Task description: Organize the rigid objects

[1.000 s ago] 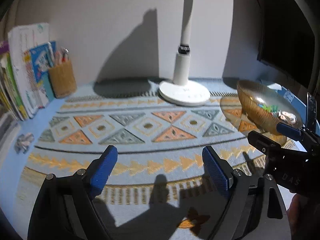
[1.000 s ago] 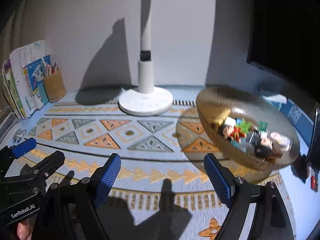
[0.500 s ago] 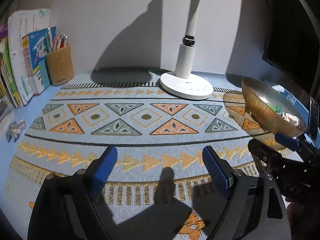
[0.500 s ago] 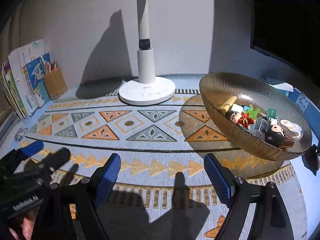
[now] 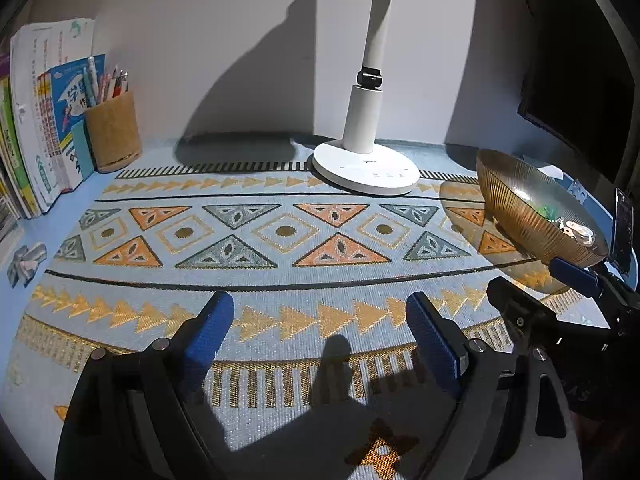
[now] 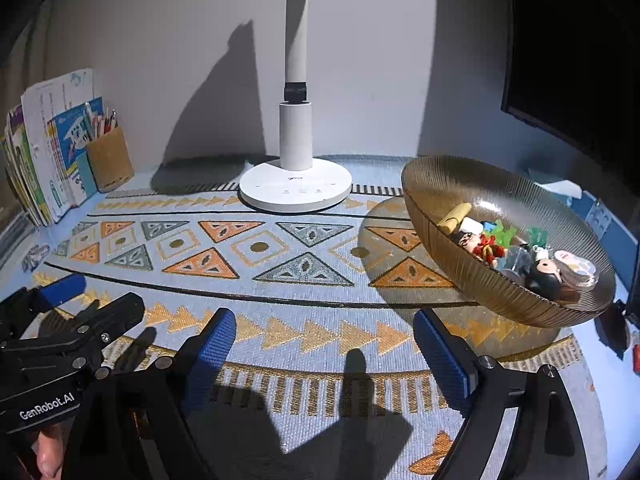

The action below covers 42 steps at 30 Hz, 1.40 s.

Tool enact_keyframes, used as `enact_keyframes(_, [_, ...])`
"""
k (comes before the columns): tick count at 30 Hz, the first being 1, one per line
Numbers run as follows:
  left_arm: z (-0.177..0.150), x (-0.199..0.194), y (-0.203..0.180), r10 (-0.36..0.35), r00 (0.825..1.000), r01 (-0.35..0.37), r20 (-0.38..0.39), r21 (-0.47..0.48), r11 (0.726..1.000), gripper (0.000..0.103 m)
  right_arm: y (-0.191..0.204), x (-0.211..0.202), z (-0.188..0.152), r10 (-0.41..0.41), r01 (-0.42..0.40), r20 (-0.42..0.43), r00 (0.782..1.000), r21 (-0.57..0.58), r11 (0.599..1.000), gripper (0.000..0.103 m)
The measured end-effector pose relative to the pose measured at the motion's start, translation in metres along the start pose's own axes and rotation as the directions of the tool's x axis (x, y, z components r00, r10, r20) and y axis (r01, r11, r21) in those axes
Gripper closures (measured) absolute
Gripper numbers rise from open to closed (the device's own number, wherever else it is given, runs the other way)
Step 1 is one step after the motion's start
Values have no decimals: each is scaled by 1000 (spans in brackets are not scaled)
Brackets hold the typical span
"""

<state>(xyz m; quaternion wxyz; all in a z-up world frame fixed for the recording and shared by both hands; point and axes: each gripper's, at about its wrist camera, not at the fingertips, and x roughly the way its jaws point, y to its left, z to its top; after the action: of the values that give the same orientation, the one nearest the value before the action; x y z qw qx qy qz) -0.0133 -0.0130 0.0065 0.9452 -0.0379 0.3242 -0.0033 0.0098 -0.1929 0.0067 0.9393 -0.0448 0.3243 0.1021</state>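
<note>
Left claw (image 5: pixel 320 328) wide open, empty, right claw (image 6: pixel 324 336) likewise

A home study corner: ahead of the left claw (image 5: pixel 316 336) a white desk lamp (image 6: pixel 295 184) stands against a plain wall on a surface covered by a patterned woven mat (image 6: pixel 280 264). Far left of that claw, upright books (image 5: pixel 44 120) adjoin a pen holder (image 5: pixel 114 136); right of the right claw (image 6: pixel 324 354), an amber bowl (image 6: pixel 448 184) holds small toy figures (image 6: pixel 488 246).

Count: one bowl (image 6: pixel 480 304) holding several small toys, one lamp (image 6: pixel 296 184), one pen cup (image 5: pixel 114 136), one mat (image 5: pixel 280 240), two grippers (image 5: pixel 320 320) (image 6: pixel 324 340).
</note>
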Motion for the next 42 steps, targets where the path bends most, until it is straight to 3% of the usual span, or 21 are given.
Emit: enact_keyframes(42, [0, 5, 7, -3, 1000, 2, -31, -34, 999, 16, -3, 1, 0, 9, -8, -14, 1000, 40, 999, 13])
